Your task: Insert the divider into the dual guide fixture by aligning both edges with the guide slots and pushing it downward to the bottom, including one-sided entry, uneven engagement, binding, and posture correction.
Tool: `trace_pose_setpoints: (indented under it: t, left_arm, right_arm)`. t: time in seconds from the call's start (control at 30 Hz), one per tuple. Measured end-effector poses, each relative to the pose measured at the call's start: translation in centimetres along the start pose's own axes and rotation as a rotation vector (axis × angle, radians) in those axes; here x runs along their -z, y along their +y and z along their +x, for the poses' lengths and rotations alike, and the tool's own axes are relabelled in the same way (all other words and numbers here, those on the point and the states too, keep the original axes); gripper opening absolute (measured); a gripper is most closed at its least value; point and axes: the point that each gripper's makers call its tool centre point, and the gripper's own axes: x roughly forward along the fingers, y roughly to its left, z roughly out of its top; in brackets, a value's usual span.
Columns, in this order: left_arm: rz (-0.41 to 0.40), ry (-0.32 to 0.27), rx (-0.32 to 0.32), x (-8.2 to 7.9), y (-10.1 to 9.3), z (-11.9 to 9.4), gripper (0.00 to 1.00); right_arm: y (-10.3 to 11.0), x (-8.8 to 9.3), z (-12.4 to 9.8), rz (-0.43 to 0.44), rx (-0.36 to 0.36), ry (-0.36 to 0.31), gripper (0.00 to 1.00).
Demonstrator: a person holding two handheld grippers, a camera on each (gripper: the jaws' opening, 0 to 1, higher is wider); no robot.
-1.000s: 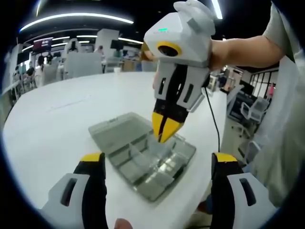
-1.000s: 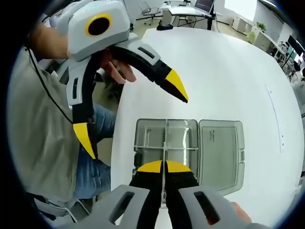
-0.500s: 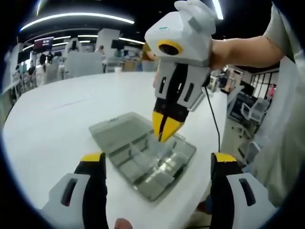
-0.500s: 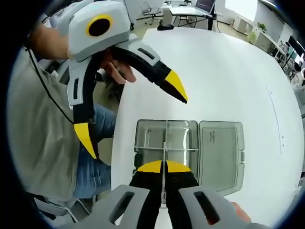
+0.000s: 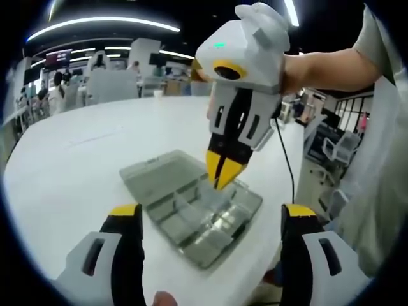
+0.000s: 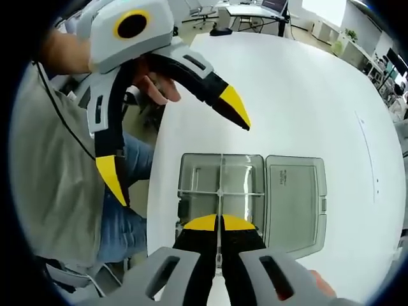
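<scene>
right tool (image 6: 218, 223) pinching clear divider (image 6: 220, 191), apparently; left tool (image 6: 172, 150) agape

Divider (image 6: 220, 191) lower edge behind right tongs (image 6: 218, 222).

Clear divider (image 6: 219, 191) upright in open grey fixture box (image 6: 252, 191) on table edge.

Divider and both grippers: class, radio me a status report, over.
Right gripper shut on the clear divider, upright over the open box. Left gripper open, hovering beside the box. Nothing blocking.
</scene>
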Motion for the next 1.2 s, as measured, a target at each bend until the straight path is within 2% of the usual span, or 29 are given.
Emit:
trace_pose_setpoints:
  t: [1.2]
  left_arm:
    - [-0.013, -0.001, -0.01, 0.0, 0.14, -0.44, 0.86]
  right_arm:
    - [-0.19, -0.14, 0.42, 0.005, -0.017, 0.0, 0.0]
